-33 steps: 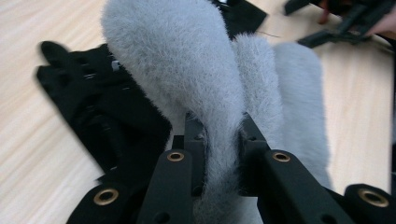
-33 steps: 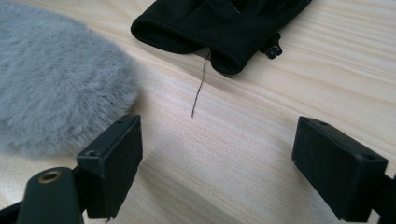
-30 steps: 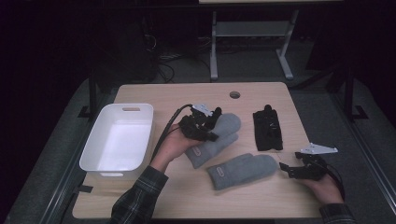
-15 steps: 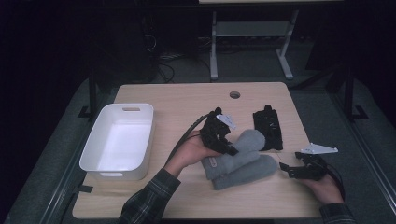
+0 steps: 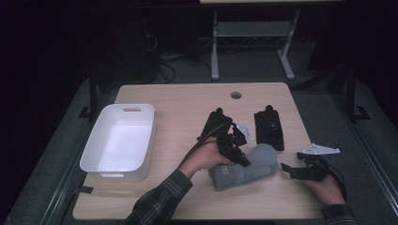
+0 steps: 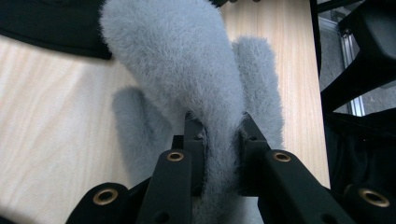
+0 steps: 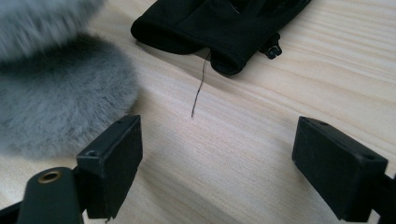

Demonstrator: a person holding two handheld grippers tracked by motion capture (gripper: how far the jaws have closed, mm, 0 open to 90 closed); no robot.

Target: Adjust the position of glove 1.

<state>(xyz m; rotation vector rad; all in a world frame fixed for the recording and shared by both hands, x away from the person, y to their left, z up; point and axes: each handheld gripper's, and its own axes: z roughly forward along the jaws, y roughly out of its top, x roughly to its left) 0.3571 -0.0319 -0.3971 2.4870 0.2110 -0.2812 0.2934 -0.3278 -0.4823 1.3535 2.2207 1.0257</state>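
the left gripper [image 5: 233, 149] is sitting over the middle of the table [image 5: 178, 101], its jaws pinching a fold of a fluffy grey mitten [image 6: 187, 70]; in the left gripper view the fur is bulging out on both sides of the jaws and hiding their tips. a second grey mitten [image 6: 264, 93] is lying flat under the first, mostly covered by it, so only its far end and an edge are showing. in the high view the two are merging into one grey heap [image 5: 244, 166] near the table's front edge, and it is hard to tell where one ends and the other begins. the right gripper [image 5: 300, 169] is resting near the front right corner, jaws spread wide with nothing between them but bare wood in the right gripper view. a black glove [image 7: 219, 23] is lying toward the right edge, cut off at the top of that view, with a loose thread [image 7: 200, 84] trailing from its cuff. another black glove [image 5: 217, 123] is partly hidden behind the left gripper and its cable. a white bin [image 5: 119, 140] is sitting by the left edge.
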